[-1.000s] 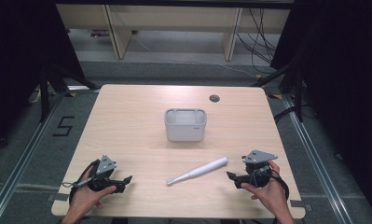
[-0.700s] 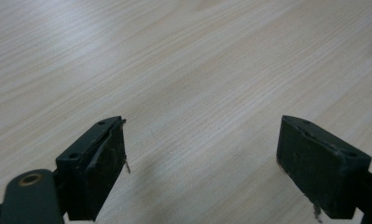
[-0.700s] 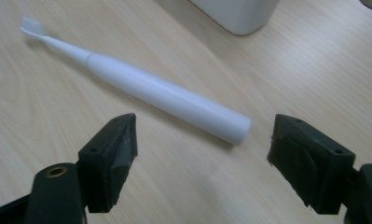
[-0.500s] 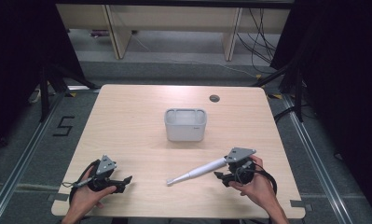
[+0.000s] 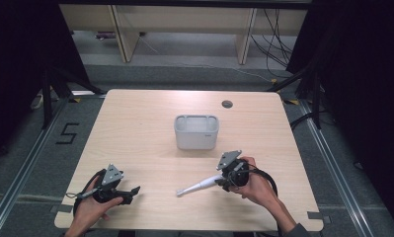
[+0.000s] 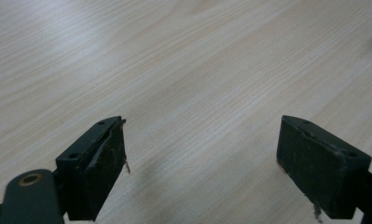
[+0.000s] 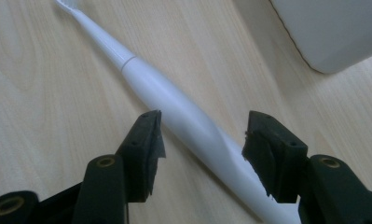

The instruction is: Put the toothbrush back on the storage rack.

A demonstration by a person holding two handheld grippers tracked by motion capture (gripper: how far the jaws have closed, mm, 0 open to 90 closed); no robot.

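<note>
Table (image 5: pixel 135 128) of pale wood, bearing a white bin (image 5: pixel 196 132) near its centre and a white toothbrush (image 5: pixel 199 186) lying flat toward the near edge, right of the middle, head pointing to the near-left corner. Right gripper (image 7: pixel 200 137) set over the handle end of the toothbrush, jaws part open and straddling the handle, a gap showing on each side; no grasp made yet. Left gripper (image 6: pixel 202 154) resting by the near-left corner, jaws wide apart over bare wood, holding nothing. Judged stage: approach complete, closing and lifting still to come, the bin being the likely destination. Hard to make out: the bristles, at the top edge of the right gripper view; the butt of the handle, cut off between the jaws; the bin's inner compartments, too small in the high view.
</note>
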